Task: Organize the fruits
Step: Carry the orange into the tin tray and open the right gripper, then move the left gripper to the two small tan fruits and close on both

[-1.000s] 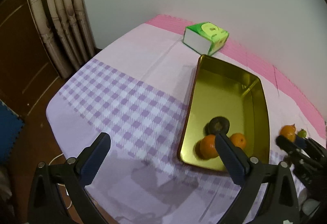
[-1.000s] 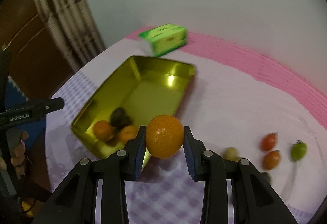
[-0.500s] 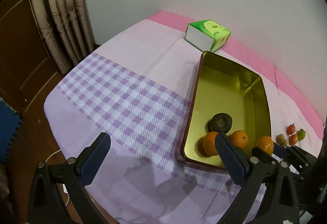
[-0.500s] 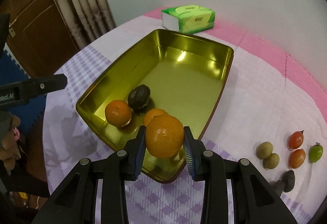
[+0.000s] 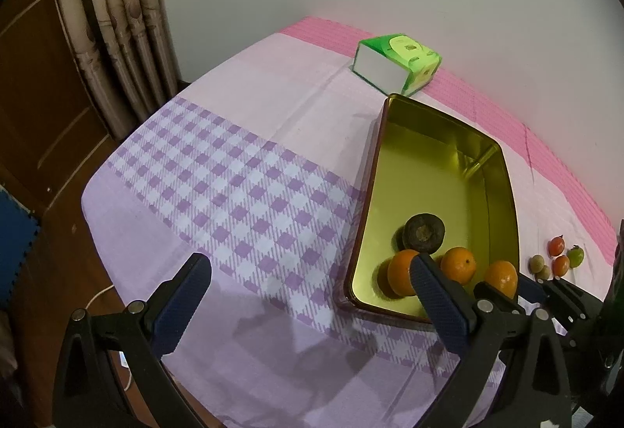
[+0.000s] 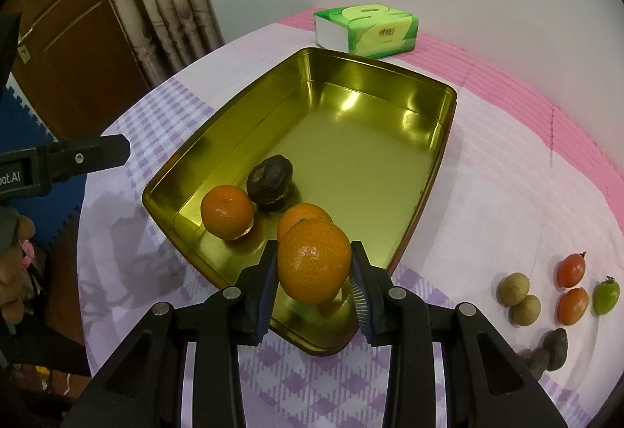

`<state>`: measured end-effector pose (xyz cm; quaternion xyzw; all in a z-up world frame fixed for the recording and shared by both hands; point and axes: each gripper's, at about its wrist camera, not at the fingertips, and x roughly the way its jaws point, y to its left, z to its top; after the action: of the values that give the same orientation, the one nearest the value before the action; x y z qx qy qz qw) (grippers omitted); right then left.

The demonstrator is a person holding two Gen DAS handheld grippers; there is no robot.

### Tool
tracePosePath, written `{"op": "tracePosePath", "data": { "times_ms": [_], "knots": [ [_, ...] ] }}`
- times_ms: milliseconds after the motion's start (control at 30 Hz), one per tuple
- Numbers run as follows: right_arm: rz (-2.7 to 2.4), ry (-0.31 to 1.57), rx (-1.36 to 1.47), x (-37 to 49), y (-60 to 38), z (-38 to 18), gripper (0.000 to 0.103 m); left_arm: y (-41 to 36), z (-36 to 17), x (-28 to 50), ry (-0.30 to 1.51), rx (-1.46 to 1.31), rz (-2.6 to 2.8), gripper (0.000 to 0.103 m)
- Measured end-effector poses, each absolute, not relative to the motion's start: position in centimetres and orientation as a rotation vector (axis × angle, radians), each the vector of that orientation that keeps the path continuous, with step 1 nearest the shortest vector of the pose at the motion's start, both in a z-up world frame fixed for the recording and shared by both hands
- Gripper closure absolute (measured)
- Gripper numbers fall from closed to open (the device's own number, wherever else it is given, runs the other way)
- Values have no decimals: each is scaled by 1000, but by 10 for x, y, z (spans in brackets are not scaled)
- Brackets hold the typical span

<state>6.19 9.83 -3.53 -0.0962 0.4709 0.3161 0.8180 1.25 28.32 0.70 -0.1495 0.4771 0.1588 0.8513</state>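
My right gripper (image 6: 314, 281) is shut on an orange mandarin (image 6: 314, 259) and holds it just over the near end of the gold tray (image 6: 394, 71). Two more mandarins (image 6: 227, 211) and a dark brown fruit (image 6: 270, 179) lie in that end of the tray. From the left wrist view the tray (image 5: 433, 155) sits to the right, and the held mandarin (image 5: 501, 277) hangs at its near right corner. My left gripper (image 5: 308, 301) stands wide open over the checked cloth, with nothing between its fingers.
Small fruits lie on the cloth right of the tray: two beige ones (image 6: 518, 295), two red ones (image 6: 571, 285), a green one (image 6: 605, 295) and a dark one (image 6: 555, 348). A green tissue pack (image 6: 366, 30) sits behind the tray. Curtains and a wooden door stand at the left.
My right gripper carried the mandarin from beside the tray's near corner to a spot over its near end and lowered it. The left gripper kept still.
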Motion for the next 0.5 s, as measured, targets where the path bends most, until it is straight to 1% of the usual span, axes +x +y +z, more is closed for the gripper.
{"op": "tracePosePath", "data": {
  "times_ms": [400,500],
  "knots": [
    [695,1025,-178,60,100,-37,65,284,4,14,1019,-313,331,2],
    [701,1015,-152,59,94,-31,63,283,4,14,1017,-310,330,2]
  ]
}}
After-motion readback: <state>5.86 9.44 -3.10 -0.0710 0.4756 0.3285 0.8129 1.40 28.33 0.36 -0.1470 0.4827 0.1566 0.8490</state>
